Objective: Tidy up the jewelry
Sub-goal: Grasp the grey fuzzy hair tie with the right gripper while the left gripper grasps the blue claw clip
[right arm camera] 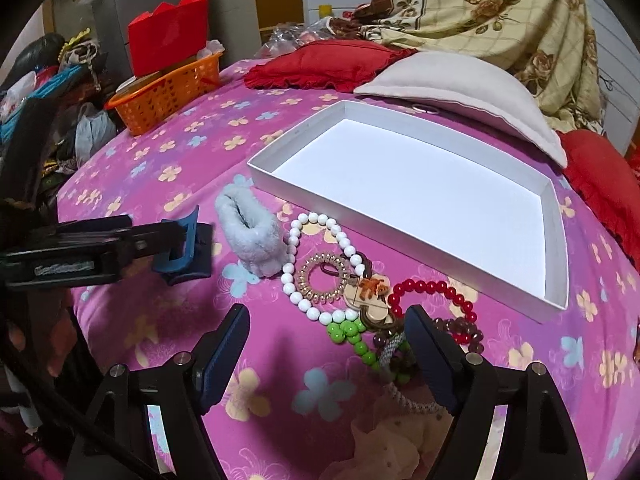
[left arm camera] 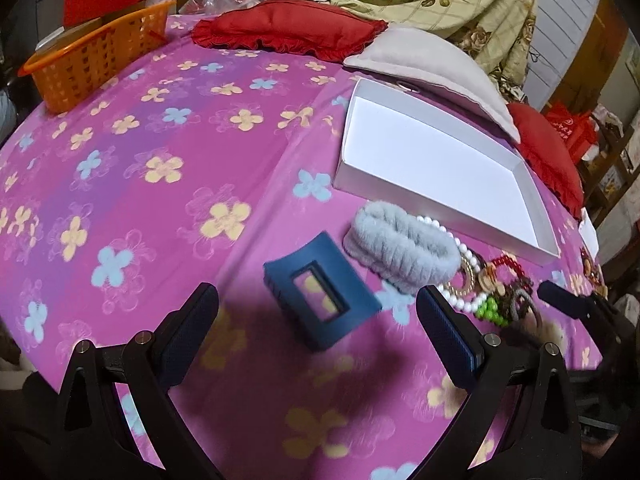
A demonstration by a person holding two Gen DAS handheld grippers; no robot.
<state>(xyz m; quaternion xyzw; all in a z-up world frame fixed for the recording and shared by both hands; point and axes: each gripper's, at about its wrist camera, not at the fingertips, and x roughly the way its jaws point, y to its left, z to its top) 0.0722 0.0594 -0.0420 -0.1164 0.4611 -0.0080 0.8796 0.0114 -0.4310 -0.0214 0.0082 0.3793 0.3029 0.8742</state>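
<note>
A: Blue hair clip (left arm camera: pixel 321 294), between the left tool's (left arm camera: pixel 318 330) spread jaws; white tray (left arm camera: pixel 400 196) ahead-right, empty.

B: Right tool (right arm camera: pixel 326 342) released over tangled beads (right arm camera: pixel 320 258). Risk: snagging several strands.

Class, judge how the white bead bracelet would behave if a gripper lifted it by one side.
The white bead bracelet would probably droop, being separate strung beads. It overlaps the spiral hair tie, so that may drag along. The round, glossy beads might slip between pads.
</note>
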